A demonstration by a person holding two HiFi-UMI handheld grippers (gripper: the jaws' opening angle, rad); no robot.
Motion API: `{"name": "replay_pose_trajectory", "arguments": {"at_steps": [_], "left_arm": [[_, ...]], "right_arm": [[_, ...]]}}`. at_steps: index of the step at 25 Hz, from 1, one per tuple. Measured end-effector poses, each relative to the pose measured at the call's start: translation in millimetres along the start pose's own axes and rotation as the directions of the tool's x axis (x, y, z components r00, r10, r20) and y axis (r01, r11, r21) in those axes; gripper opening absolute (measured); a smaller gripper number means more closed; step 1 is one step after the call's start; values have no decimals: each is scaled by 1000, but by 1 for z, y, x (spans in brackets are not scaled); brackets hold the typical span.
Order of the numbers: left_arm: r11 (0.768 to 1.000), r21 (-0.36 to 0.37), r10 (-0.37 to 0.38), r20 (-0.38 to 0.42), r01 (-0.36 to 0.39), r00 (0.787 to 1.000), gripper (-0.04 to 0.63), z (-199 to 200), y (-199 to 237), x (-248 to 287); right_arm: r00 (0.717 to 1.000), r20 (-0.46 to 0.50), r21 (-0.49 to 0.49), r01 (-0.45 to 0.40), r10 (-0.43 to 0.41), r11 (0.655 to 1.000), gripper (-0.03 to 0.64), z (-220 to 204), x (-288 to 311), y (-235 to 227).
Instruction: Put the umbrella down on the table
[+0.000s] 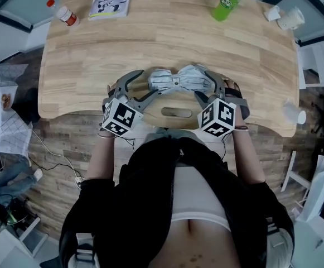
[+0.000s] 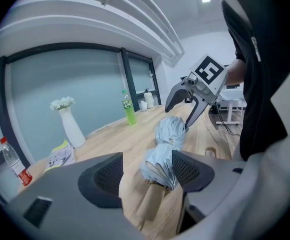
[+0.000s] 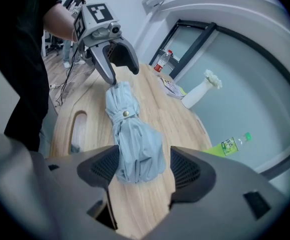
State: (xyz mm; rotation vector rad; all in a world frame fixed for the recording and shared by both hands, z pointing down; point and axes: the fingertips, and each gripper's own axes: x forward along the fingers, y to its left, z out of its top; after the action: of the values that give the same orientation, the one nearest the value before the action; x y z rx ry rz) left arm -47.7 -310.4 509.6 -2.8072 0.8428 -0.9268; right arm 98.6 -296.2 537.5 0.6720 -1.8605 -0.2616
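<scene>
Lying flat on the table [image 1: 167, 32] near its front edge, the umbrella [image 1: 178, 81] has one end between the wide-spread jaws of the left gripper [image 2: 147, 171] and the other end between the spread jaws of the right gripper [image 3: 145, 169]; neither pair clamps it.

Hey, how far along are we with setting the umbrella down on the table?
Done, it appears: the folded umbrella lies on the wooden table near its front edge. In hand: nothing is gripped; the left gripper and right gripper each straddle one end with jaws apart. Left: probably only drawing both grippers clear.
</scene>
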Motion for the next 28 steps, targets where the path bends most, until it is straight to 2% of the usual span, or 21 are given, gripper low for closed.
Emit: {"name": "replay_pose_trajectory", "arguments": {"at_steps": [3, 5, 8, 12, 15, 17, 20, 23, 28], "left_arm": [[1000, -20, 9, 25, -9, 1000, 310, 7, 2, -4], [999, -29, 20, 39, -19, 999, 294, 11, 3, -5], [999, -33, 44, 67, -42, 997, 222, 21, 4, -6], [998, -35, 64, 96, -61, 993, 145, 32, 3, -7], [996, -44, 78, 146, -72, 986, 121, 47, 5, -10], [994, -87, 85, 192, -70, 978, 101, 57, 6, -13], [985, -156, 109, 260, -70, 959, 53, 75, 10, -20], [984, -159, 122, 304, -76, 945, 24, 93, 10, -30], [980, -183, 143, 383, -77, 912, 17, 117, 11, -48]], "right_arm": [[997, 71, 86, -1, -5, 996, 336, 10, -14, -8], [991, 132, 167, 11, -33, 986, 301, 18, -22, -18], [975, 198, 271, 42, -98, 962, 230, 26, -30, -30], [951, 253, 337, 86, -178, 938, 163, 38, -41, -42], [918, 328, 403, 77, -223, 912, 117, 52, -53, -52], [888, 390, 440, 55, -246, 896, 80, 63, -60, -57], [859, 430, 467, 53, -279, 883, 58, 73, -70, -64], [829, 470, 484, 43, -301, 874, 44, 83, -80, -67], [752, 561, 547, -24, -345, 837, 31, 104, -101, -71]]}}
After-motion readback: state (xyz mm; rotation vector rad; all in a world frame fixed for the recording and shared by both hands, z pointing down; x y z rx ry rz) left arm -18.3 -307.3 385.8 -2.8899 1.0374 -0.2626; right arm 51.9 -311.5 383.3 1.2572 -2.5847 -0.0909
